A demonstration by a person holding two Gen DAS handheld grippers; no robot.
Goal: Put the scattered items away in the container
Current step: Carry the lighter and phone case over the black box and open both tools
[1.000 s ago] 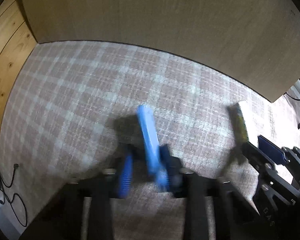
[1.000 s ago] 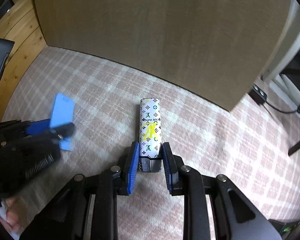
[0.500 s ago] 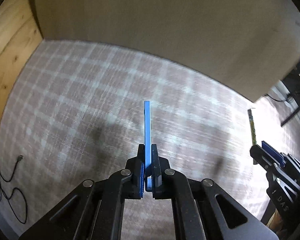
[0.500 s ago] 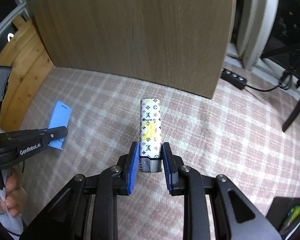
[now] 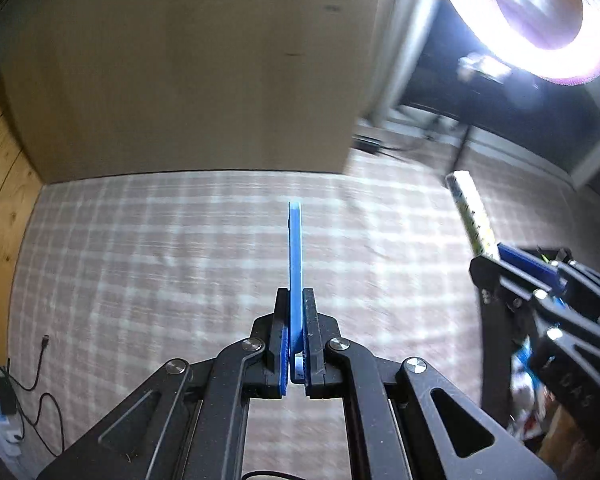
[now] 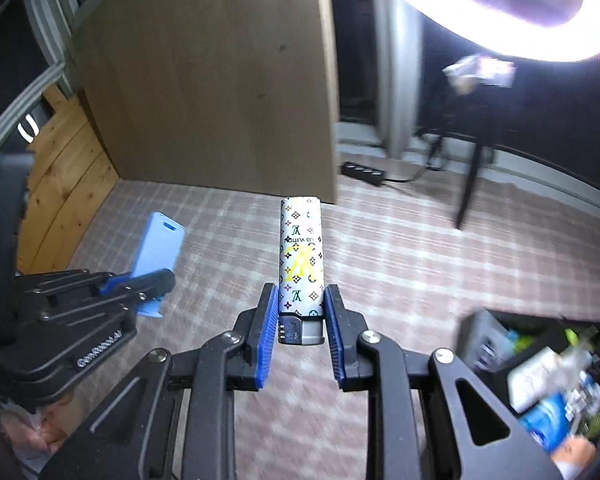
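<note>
My left gripper (image 5: 296, 300) is shut on a flat blue card holder (image 5: 295, 256), held edge-on above the plaid carpet; it also shows in the right wrist view (image 6: 156, 248), at the left. My right gripper (image 6: 301, 300) is shut on a white patterned lighter (image 6: 301, 256) with a grey cap end, pointing forward. The lighter also shows in the left wrist view (image 5: 470, 216), at the right. A dark container (image 6: 484, 332) holding several items sits at the lower right of the right wrist view.
A large wooden panel (image 5: 188, 72) stands upright behind the carpet (image 5: 160, 256). Wooden flooring (image 6: 60, 184) lies at the left. A power strip (image 6: 362, 172) and a chair leg (image 6: 466, 188) are at the back right. A bright ring light (image 6: 500, 4) glares overhead. A cable (image 5: 28, 384) lies at the lower left.
Both grippers have lifted and tilted upward with their items. The container has come into the right wrist view at the lower right, and the ring light now shows.
</note>
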